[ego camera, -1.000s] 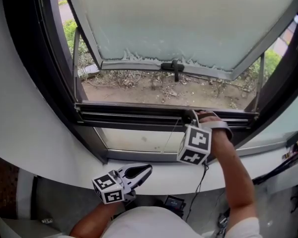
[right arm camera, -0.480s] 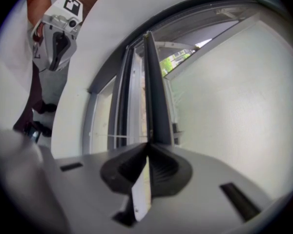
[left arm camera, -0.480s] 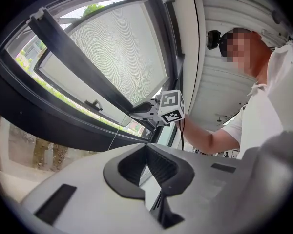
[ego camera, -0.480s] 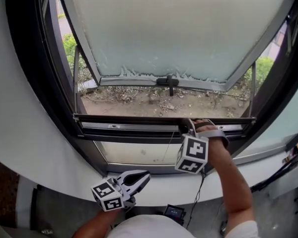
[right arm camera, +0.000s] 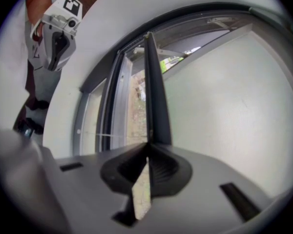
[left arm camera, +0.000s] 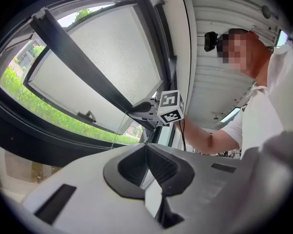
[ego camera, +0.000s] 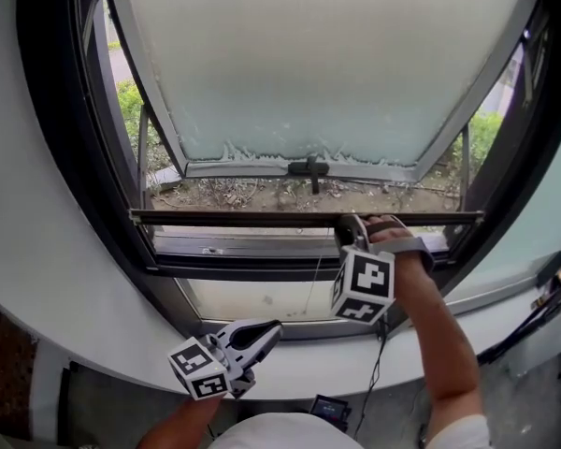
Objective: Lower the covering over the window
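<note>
A thin dark bar [ego camera: 224, 218], the covering's pull rail, spans the window opening a little above the lower frame [ego camera: 262, 262]. My right gripper [ego camera: 348, 234] is shut on this bar right of its middle; in the right gripper view the dark bar [right arm camera: 154, 91] runs straight out from the closed jaws of the right gripper [right arm camera: 147, 149]. A thin cord [ego camera: 318, 274] hangs from the bar. My left gripper [ego camera: 269, 329] hangs low over the white sill, shut on nothing, and the left gripper [left arm camera: 146, 149] looks toward the right gripper [left arm camera: 140, 112]. Whether any fabric or mesh is attached to the bar cannot be seen.
A frosted sash [ego camera: 327, 54] is swung outward, its black handle [ego camera: 309, 168] at its lower edge, with soil and greenery outside. The curved white sill [ego camera: 93, 325] runs below the frame. Cables [ego camera: 547, 293] lie at the right, and a small device [ego camera: 329, 406] sits below.
The bar, which lay against the lower frame, now stands a little above it with my right gripper still on it. The left gripper has barely moved.
</note>
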Tool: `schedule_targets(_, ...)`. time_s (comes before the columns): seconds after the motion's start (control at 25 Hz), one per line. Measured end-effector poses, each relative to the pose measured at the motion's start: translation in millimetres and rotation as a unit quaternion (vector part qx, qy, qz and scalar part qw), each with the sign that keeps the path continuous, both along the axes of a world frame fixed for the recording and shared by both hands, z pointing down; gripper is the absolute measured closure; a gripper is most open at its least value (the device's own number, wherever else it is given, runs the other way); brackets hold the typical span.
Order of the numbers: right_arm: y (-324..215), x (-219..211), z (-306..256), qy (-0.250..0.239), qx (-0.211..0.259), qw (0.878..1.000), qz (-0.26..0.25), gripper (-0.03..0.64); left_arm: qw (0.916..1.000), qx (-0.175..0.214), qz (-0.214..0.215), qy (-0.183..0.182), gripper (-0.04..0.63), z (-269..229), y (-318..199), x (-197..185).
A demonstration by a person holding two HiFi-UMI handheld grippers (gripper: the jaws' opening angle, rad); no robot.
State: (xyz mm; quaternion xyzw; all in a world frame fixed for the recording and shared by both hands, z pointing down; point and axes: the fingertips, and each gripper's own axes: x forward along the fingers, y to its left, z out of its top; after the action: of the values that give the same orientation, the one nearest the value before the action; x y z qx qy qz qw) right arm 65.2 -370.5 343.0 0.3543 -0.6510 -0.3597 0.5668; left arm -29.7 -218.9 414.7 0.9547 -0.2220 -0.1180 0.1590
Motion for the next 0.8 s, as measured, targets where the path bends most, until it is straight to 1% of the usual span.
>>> schedule_targets(0.16,0,1,-8,-0.007,0.017,1.0,-0.005,0.583,0.9998,0.018,-0.007,0.001,0.577,-16,-3,-1)
schedule_targets(0.44,-2,0,-45,-0.024,0.07,0.997,-0.01,0.583,0.9988,0.046,-0.015,0.001,0.577,-41,-10,-2)
schedule_targets(0.8,-2,1,-68,-0.024,0.093,0.995,-0.015,0.583,0.996,0.085,-0.028,-0.002,0.577,-70,-17,-2)
